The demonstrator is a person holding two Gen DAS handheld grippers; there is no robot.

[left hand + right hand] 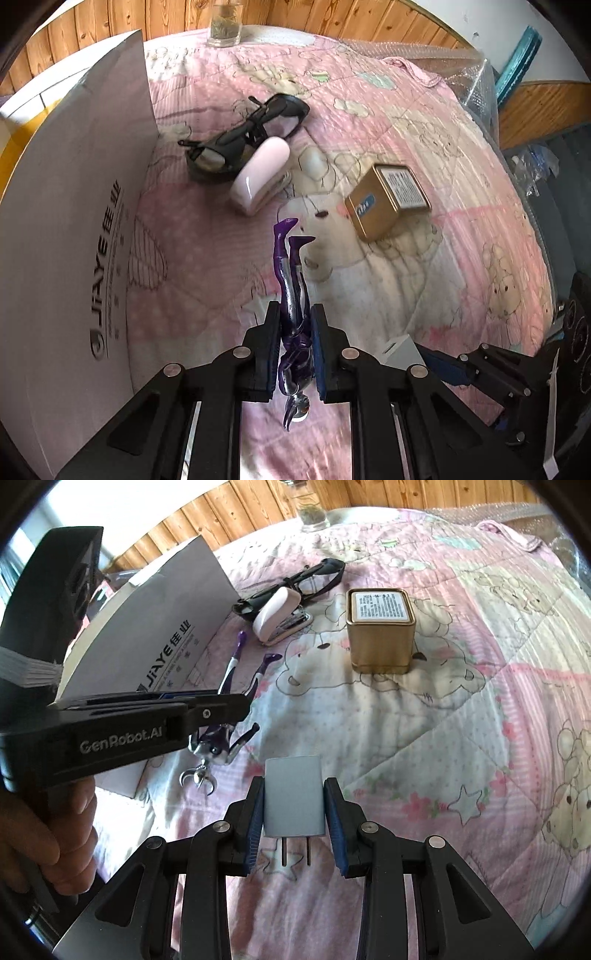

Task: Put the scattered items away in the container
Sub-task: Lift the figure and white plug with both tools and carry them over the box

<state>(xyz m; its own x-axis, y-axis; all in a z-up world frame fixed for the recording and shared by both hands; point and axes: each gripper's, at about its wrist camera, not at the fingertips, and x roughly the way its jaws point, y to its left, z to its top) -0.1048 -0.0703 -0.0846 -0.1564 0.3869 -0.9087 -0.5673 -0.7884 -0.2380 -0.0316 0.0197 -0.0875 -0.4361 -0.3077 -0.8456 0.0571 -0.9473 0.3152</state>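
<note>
Gripped in the right tool [294, 829], a grey plug [293, 800] is pointing its two prongs back toward the camera. "GenRobot.AI" is showing on the left tool [294, 350], which is clamping a purple figure [291, 295] above the quilt [424, 295]; a hand [44, 834] is holding it. "JiAYE" is printed on the white box [74, 240] at the left; its inside is not showing. A gold tin [380, 631] with a small printed label, a pink stapler [279, 616] and black glasses [243, 136] are lying on the quilt. Only the right view is showing the figure's head.
</note>
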